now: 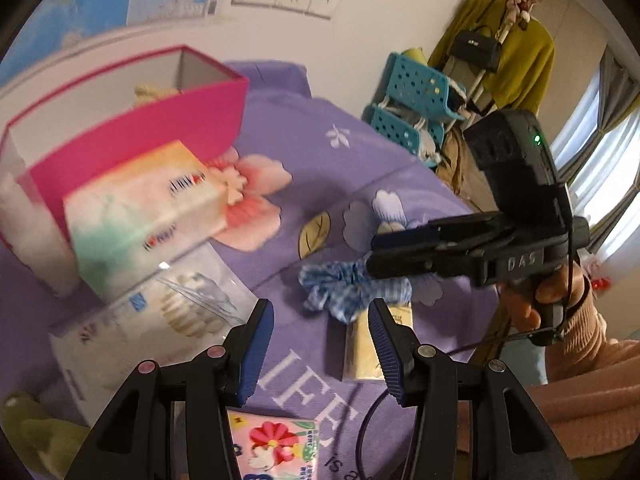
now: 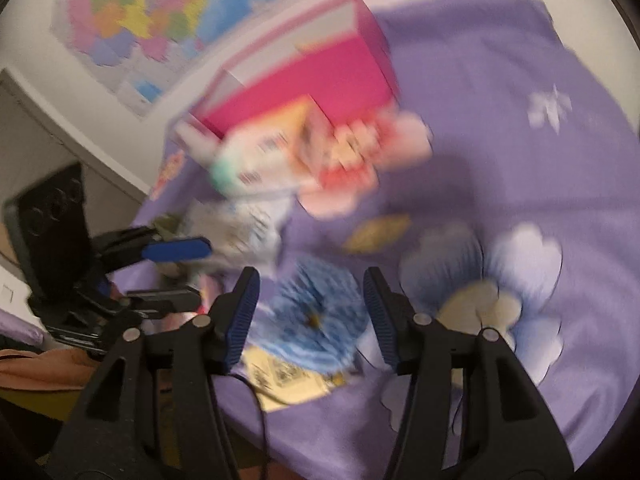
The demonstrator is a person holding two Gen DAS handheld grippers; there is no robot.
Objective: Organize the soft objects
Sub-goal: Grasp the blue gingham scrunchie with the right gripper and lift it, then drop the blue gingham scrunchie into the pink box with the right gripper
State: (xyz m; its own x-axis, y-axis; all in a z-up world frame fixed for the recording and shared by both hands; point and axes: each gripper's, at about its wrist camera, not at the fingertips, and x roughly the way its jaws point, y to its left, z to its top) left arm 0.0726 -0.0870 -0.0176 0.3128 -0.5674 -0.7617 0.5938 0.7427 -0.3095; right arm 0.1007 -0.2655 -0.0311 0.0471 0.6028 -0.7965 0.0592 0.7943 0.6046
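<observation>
A blue checked scrunchie (image 1: pixel 352 290) lies on the purple bedspread (image 1: pixel 360 168), its lower edge resting on a flat yellow packet (image 1: pixel 368 350). From the scrunchie, the printed pink flower on the cover sits up and to the left, and beyond that stands an open pink box (image 1: pixel 132 120) with a pastel tissue pack (image 1: pixel 140 216) leaning against its front. A clear-wrapped pack of cotton pads (image 1: pixel 168 320) lies just below the tissue pack, and a small pink floral tissue packet (image 1: pixel 276 444) lies nearer still, well below the scrunchie.

The right gripper (image 2: pixel 310 316) hovers straight over the scrunchie with its jaws apart — the fabric shows between the blue pads, though the blur hides whether they touch it. The left gripper (image 1: pixel 322 354) hangs beside the yellow packet, jaws apart and holding nothing. A hand in a pink sleeve (image 1: pixel 584 344) carries the right gripper.
</observation>
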